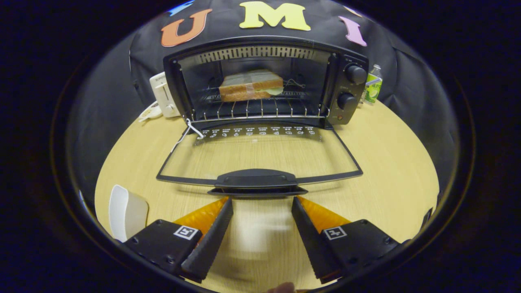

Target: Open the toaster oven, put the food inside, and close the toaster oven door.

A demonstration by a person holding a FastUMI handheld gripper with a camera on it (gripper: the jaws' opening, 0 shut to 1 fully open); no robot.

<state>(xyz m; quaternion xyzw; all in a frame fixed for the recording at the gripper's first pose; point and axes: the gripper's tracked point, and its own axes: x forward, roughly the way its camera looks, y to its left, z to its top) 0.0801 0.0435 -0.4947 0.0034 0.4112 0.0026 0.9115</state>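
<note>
The sandwich point(251, 86) sits on the rack inside the toaster oven point(264, 81), so only the door point(260, 156) remains. It lies flat over the counter point(390, 154), stiff and hinged; its handle point(256, 179) is probably the best hold. The gripper point(262, 203) is wide open, empty, just before it.

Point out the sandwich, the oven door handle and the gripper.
sandwich point(251, 85): gripper view, on its front crust.
door handle point(256, 179): gripper view, middle of the grip.
gripper point(262, 201): gripper view, open, midway between fingertips.

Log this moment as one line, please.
oven door: open flat | sandwich: on rack inside | gripper: open, empty, just short of door handle | next: likely close door
</note>
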